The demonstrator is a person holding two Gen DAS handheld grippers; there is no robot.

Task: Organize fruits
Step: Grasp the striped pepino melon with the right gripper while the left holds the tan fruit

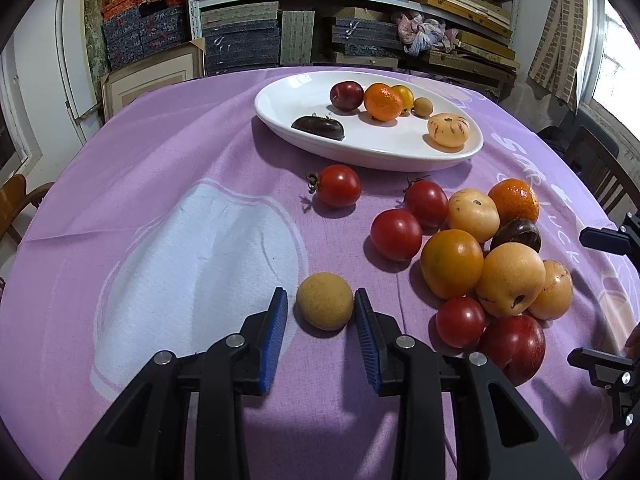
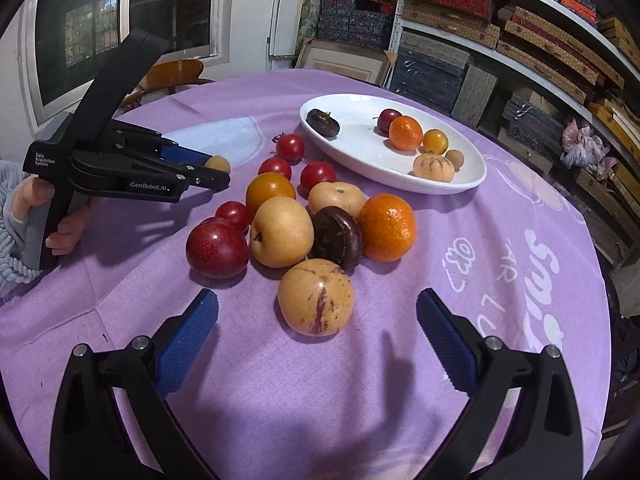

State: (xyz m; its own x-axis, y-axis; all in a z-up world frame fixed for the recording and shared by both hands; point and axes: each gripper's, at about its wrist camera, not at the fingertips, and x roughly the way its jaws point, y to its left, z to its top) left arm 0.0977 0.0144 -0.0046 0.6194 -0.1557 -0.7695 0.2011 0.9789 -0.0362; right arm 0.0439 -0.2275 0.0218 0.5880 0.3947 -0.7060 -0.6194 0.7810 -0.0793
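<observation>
You are closing your left gripper (image 1: 320, 306) around the small tan fruit (image 1: 325, 301), pads flanking it but not yet pinching (right gripper (image 2: 318, 314) gaping over the striped fruit (image 2: 316, 297)). Next you probably need a firm clamp, then carry toward the white plate (image 1: 280, 98) at twelve o'clock.

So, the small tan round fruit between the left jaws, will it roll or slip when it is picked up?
The small tan fruit looks nearly spherical and sits free on the purple cloth, so a nudge would probably roll it. Its skin looks matte, so the ridged blue pads should likely hold it. It seems small and probably light.
</observation>
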